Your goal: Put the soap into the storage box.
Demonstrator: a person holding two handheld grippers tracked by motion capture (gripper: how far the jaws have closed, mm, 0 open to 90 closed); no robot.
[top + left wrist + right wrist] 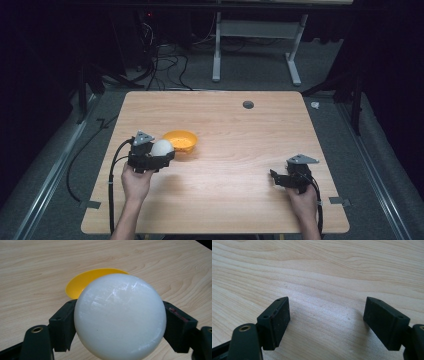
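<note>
White and glossy, the ball (120,317) sits clamped in the left hand-held gripper (156,156) just beside the yellow bowl (181,141), likely bound for it, while the right hand-held gripper (278,178) idles wide and empty over the worktop (240,150).

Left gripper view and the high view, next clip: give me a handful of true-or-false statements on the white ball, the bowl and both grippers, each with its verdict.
1. The left gripper is clamped on the smooth white ball. True.
2. The white ball lies inside the shallow yellow plastic bowl. False: it is held between the jaws, on the near side of the bowl.
3. The right gripper holds a second ball. False: its jaws stand open over bare wood.
4. The yellow bowl sits on the left half of the light wooden table. True.
5. The two grippers touch each other. False: they are far apart, one at each side of the table.
</note>
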